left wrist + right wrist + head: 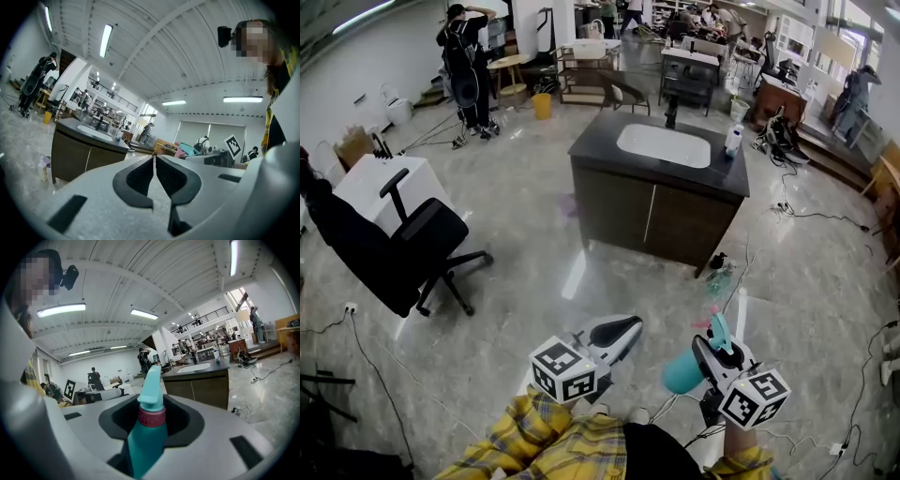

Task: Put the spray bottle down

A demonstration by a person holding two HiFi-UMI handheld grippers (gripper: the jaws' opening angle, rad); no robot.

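The right gripper (710,354) was clamped on the teal spray bottle (149,441), nozzle toward the jaw tips, in the air above the floor (534,272). The left gripper (154,174) was closed on nothing. The sink bench (600,150) stood well apart ahead, so loosening here would likely drop the bottle. Loose cables (825,220) could snag a step.

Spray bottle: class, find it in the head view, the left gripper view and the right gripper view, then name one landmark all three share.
Head view: spray bottle low, right of centre, held in the right gripper.
Left gripper view: small, right of centre, beside the marker cube.
Right gripper view: bottom centre, between the jaws.
Shared landmark: the dark sink cabinet.
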